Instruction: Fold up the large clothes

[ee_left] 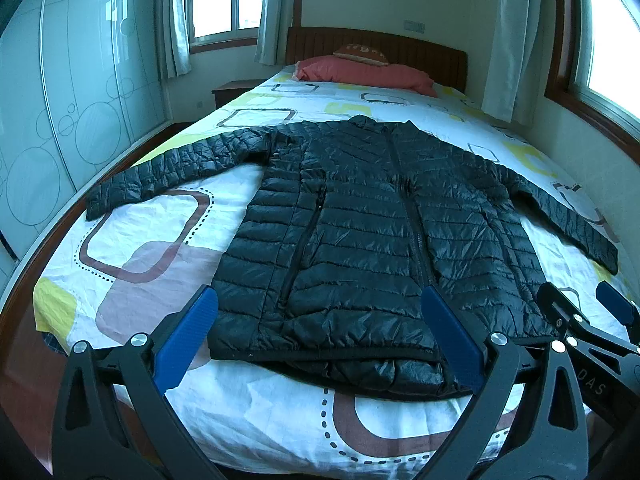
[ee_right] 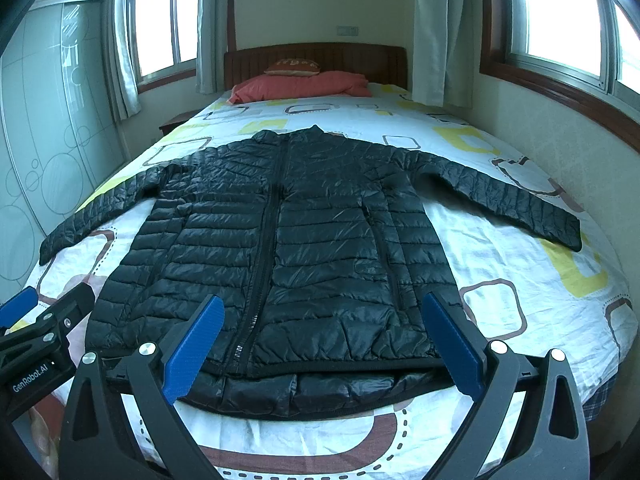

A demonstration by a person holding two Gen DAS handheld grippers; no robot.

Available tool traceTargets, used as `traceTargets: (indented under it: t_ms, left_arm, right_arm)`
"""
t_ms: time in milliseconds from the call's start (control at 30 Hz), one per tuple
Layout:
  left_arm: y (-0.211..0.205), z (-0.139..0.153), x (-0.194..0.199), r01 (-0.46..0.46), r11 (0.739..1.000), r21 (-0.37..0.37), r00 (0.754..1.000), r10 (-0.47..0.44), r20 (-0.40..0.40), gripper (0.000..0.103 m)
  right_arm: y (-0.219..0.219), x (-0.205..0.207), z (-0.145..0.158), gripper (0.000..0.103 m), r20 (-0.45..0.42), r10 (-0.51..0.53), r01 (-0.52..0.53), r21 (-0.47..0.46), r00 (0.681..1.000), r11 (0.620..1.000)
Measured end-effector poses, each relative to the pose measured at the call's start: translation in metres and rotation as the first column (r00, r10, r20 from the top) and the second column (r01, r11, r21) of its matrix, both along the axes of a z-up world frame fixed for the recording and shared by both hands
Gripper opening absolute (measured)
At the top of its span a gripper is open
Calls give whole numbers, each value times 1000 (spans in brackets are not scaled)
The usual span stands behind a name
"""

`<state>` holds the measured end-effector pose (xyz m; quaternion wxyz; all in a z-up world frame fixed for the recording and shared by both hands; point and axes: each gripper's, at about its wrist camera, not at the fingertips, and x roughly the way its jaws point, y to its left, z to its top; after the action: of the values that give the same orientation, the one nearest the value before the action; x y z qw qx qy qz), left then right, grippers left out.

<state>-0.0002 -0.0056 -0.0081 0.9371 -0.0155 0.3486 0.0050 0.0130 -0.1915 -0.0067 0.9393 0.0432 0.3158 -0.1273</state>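
Nearest the cameras, the left hand-held gripper hangs above the foot of the bed with its two blue fingers spread wide and nothing between them; it sits over the left half of the jacket's hem. The right hand-held gripper is just beside it, its blue fingers likewise spread wide and empty, over the right half of the hem. Each gripper shows at the edge of the other's view. Below them the black quilted jacket lies flat, front up, on the bed, with the zip closed down the middle and the hem toward the foot end, where the back layer pokes out a little beneath the front. Both sleeves are stretched outward and slightly downward, the left sleeve reaching toward the bed's left edge and the right sleeve toward its right edge. The collar points to the head of the bed. The sheet under the jacket is white with brown, yellow and grey rounded squares. Farther up, a pink pillow lies across the head end with a smaller brown cushion on top, against a dark wooden headboard. A wardrobe with frosted doors marked by circles stands to the left, and curtained windows fill the far corners.
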Motion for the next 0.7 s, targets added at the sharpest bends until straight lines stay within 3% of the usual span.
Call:
traceTargets:
  t_ms: [700]
  left_arm:
    - [3, -7, -4, -1, 1000, -3, 1000, 1, -9, 101]
  right_arm:
    - [4, 0, -7, 98, -4, 1, -1, -1, 1000, 1000]
